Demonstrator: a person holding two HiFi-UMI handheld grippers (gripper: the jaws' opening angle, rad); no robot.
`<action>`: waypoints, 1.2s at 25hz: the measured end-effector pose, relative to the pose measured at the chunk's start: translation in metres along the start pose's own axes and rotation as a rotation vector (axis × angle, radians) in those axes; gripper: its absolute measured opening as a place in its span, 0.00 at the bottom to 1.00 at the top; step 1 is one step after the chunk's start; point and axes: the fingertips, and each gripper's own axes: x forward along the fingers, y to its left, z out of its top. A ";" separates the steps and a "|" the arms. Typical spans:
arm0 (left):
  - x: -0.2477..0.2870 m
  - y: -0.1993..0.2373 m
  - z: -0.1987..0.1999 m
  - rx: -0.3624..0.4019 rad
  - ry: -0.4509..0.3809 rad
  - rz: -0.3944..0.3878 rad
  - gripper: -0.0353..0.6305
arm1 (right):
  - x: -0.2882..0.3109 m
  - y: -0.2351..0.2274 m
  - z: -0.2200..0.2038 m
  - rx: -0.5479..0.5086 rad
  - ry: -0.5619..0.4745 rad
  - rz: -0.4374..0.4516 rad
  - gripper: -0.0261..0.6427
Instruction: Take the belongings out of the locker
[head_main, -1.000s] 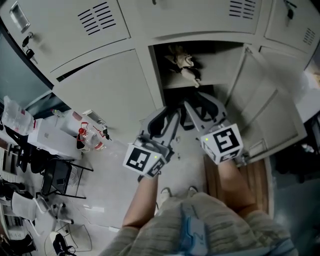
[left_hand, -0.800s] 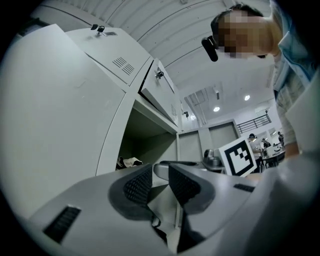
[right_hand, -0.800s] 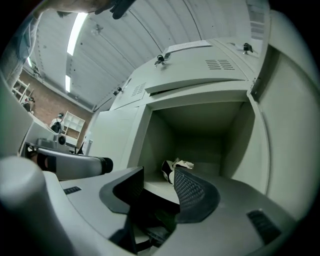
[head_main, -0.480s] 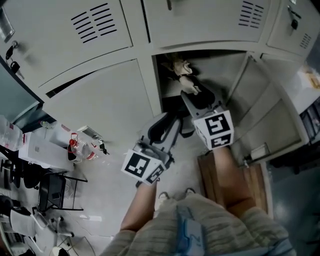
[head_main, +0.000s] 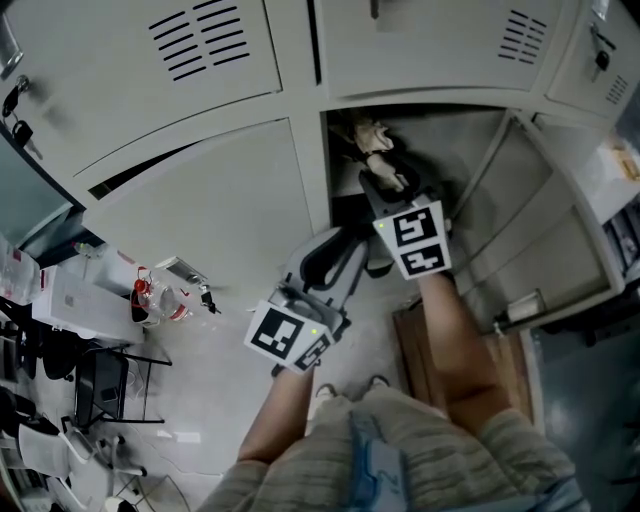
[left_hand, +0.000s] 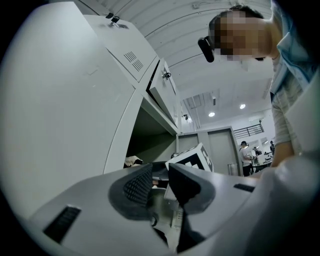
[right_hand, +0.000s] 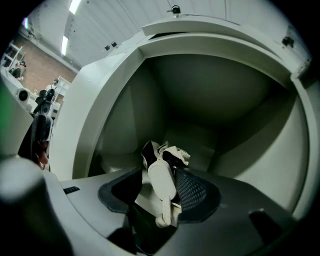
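The open locker compartment (head_main: 455, 135) holds a cream and black bundle (head_main: 371, 134), perhaps a folded umbrella, with a cream handle and loop strap (right_hand: 162, 180). My right gripper (head_main: 385, 182) reaches into the compartment. Its jaws have just been opening, and the handle lies between them in the right gripper view (right_hand: 159, 176), close to the right pad (right_hand: 192, 192) with a gap on the left side. My left gripper (head_main: 336, 243) hangs lower, outside the locker. Its jaws (left_hand: 160, 174) stand slightly apart with nothing between them.
The compartment's door (head_main: 548, 225) swings open to the right. Closed locker doors (head_main: 205, 190) fill the left and top, with keys (head_main: 17, 100) hanging in one. A brown wooden board (head_main: 420, 350) lies below the locker. A cluttered table with a red-capped bottle (head_main: 150, 297) stands at the left.
My right gripper has moved up the picture into the compartment, and the bundle's handle now sits between its jaws. The left gripper has stayed nearly in place.
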 end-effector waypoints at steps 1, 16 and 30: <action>-0.001 0.001 0.001 0.000 -0.001 0.001 0.18 | 0.002 0.000 -0.002 -0.011 0.006 -0.009 0.32; -0.002 0.001 -0.001 -0.011 -0.007 -0.003 0.18 | 0.000 -0.015 -0.005 0.057 0.022 -0.066 0.26; 0.010 -0.017 -0.007 -0.019 0.001 -0.059 0.18 | -0.050 -0.017 -0.005 0.172 -0.027 -0.066 0.25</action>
